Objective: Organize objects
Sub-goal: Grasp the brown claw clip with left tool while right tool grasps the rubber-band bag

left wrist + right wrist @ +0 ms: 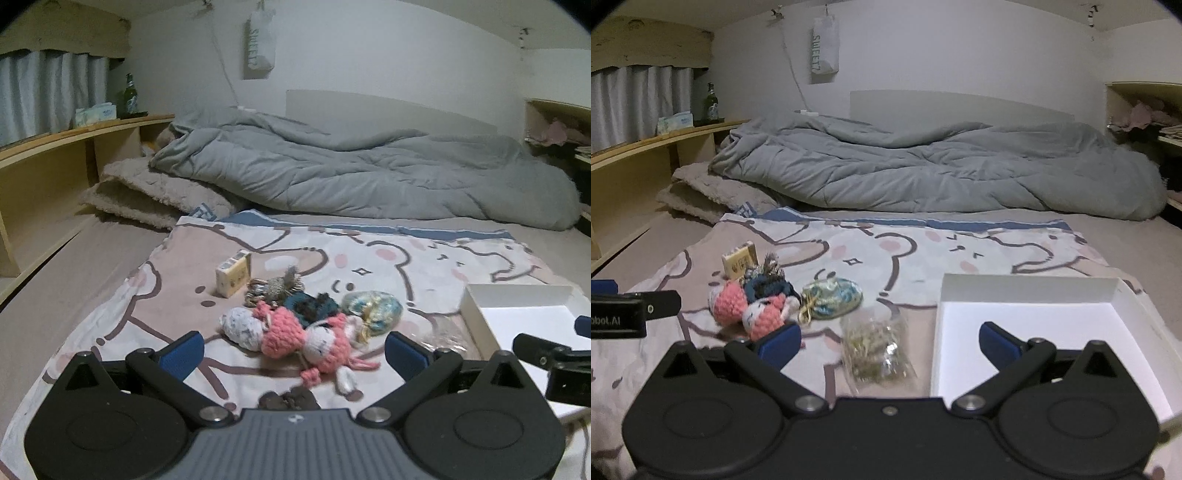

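Since the white box (1027,295) waits bare at two o'clock so the clutter can go into it, we hold our left gripper (293,349) released before the pink knitted toys (284,332) and our right gripper (890,341) released over the clear bag (875,350)

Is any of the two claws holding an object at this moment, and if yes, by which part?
Nothing is held. The left claw is open over the pink crochet doll, not closed on it. The right claw is open too, above the clear bag.
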Available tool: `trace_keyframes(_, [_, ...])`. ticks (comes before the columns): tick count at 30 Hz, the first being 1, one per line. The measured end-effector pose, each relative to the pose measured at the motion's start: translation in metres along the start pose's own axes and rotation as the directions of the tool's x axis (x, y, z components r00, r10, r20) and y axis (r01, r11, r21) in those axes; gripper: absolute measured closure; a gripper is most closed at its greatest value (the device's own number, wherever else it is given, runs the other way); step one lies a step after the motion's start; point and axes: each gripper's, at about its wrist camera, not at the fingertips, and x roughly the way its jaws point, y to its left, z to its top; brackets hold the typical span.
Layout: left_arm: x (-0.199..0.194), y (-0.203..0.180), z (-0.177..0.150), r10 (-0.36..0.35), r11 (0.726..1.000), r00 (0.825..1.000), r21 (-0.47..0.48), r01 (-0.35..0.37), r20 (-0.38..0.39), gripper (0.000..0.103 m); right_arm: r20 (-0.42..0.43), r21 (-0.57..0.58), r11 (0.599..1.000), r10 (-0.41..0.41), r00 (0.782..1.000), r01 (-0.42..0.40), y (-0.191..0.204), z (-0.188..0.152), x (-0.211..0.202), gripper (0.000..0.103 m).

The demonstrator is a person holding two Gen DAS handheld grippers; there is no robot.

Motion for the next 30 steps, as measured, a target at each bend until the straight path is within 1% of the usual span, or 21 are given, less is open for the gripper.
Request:
trace_keyframes(1, [0.004,0.002,0.002,0.006,1.0,1.0,-0.002,-0.006,-0.001,0.001,0.0,0.002,1.0,0.003,1.0,-0.003,0.0,0.004,0.005,0.0])
trace_keyframes(4, [0.018,0.006,0.008,0.012,1.0,1.0,-0.017,-0.012,-0.02,0.007,0.004,0.002,1.0,-0.007,1.0,0.007,0.001,0.012,0.021,0.0])
trace_keyframes(7, [0.034,0.012,0.008,0.017,0.999,0.998,-0.04,-0.02,-0.063,0.013,-0.003,0.016,1.0,-0.019,1.0,0.02,0.0,0.019,0.037,0.0])
trace_keyframes(10, [0.049,0.016,0.004,0.006,0.998,0.993,-0.069,-0.014,-0.114,0.017,-0.033,0.033,0.999,-0.017,0.999,0.018,-0.005,0.025,0.056,0.0])
trace_keyframes(13, [0.063,0.021,-0.004,-0.019,0.994,0.984,-0.107,0.0,-0.176,0.027,-0.039,0.03,1.0,0.012,0.999,-0.01,-0.008,0.029,0.071,0.0])
trace_keyframes(14, [0.066,0.021,-0.007,-0.025,0.993,0.981,-0.116,0.003,-0.19,0.032,-0.037,0.022,0.999,0.028,0.999,-0.027,-0.009,0.029,0.075,0.0])
trace_keyframes(16, [0.073,0.022,-0.016,-0.031,0.991,0.976,-0.132,0.002,-0.216,0.038,-0.051,-0.003,0.999,0.044,0.998,-0.044,-0.009,0.03,0.085,0.0])
trace_keyframes(19, [0.083,0.022,-0.027,-0.025,0.991,0.965,-0.134,-0.011,-0.261,0.041,-0.092,-0.052,0.998,0.038,0.995,-0.043,-0.005,0.032,0.1,0.0])
trace_keyframes(20, [0.085,0.022,-0.03,-0.023,0.991,0.962,-0.136,-0.015,-0.273,0.043,-0.125,-0.067,0.996,0.043,0.991,-0.052,-0.003,0.032,0.106,0.0])
trace_keyframes(22, [0.089,0.024,-0.036,-0.031,0.988,0.955,-0.153,-0.015,-0.294,0.044,-0.193,-0.068,0.993,0.079,0.978,-0.093,-0.002,0.033,0.117,0.0])
trace_keyframes(24, [0.09,0.027,-0.038,-0.051,0.984,0.954,-0.179,-0.002,-0.294,0.044,-0.271,-0.056,0.99,0.11,0.956,-0.13,-0.001,0.033,0.131,0.0])
trace_keyframes(27, [0.089,0.027,-0.038,-0.062,0.982,0.953,-0.187,0.006,-0.297,0.044,-0.353,-0.076,0.989,0.095,0.931,-0.13,0.006,0.029,0.147,0.0])
trace_keyframes(30, [0.089,0.028,-0.041,-0.119,0.973,0.941,-0.225,0.047,-0.316,0.045,-0.407,-0.119,0.986,0.059,0.911,-0.117,0.015,0.021,0.16,0.0])
